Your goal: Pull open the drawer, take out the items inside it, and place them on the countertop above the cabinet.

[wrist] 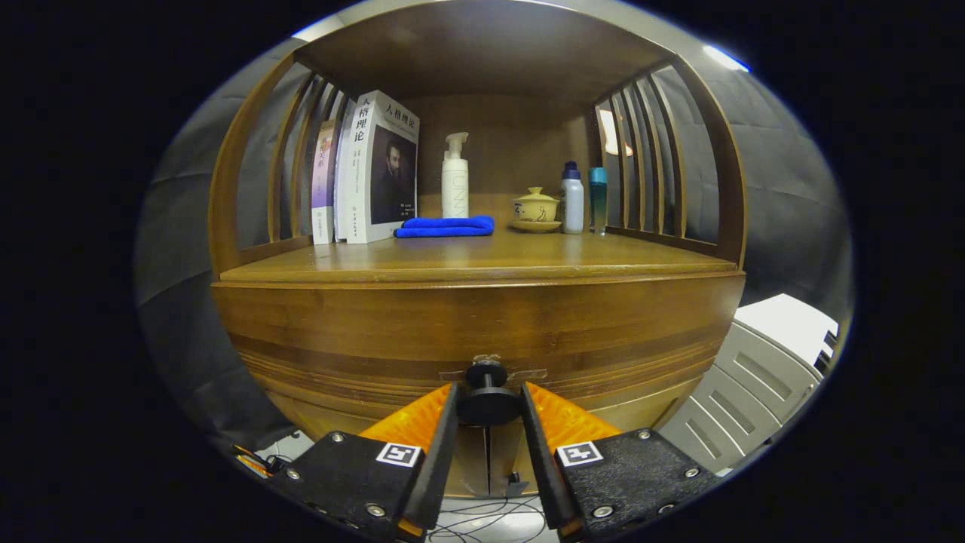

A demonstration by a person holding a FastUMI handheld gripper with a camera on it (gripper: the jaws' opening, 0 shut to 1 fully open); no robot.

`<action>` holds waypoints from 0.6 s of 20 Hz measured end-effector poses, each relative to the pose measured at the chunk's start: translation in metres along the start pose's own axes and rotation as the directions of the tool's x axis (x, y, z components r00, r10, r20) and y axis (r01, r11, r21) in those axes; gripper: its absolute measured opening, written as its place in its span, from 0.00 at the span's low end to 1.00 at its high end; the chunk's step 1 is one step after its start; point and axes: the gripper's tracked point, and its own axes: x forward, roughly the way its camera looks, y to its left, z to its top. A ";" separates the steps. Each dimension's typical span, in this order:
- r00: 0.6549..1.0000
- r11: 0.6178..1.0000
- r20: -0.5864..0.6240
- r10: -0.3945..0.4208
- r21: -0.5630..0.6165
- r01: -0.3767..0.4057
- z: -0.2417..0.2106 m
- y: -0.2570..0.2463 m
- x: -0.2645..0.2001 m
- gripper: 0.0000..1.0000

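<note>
Two tongs [488, 403] fingers clench the drawer knob [488, 397] below the wooden countertop [482, 260]

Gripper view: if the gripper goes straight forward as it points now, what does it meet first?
The black drawer knob sits between the fingers of the gripper, which look closed on it. Straight on, it would probably push the knob against the wooden drawer front.
</note>
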 end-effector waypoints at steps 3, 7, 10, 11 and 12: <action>1.000 1.000 -0.006 -0.001 0.015 0.001 0.000 0.000 0.000 0.49; 1.000 1.000 -0.019 -0.018 0.011 0.018 -0.002 0.000 -0.001 0.44; 1.000 1.000 -0.021 -0.017 0.002 0.017 -0.003 0.000 -0.003 0.43; 1.000 1.000 -0.020 -0.016 0.007 0.016 -0.003 0.000 -0.005 0.43; 1.000 1.000 -0.018 -0.015 0.011 0.015 -0.004 0.000 -0.007 0.43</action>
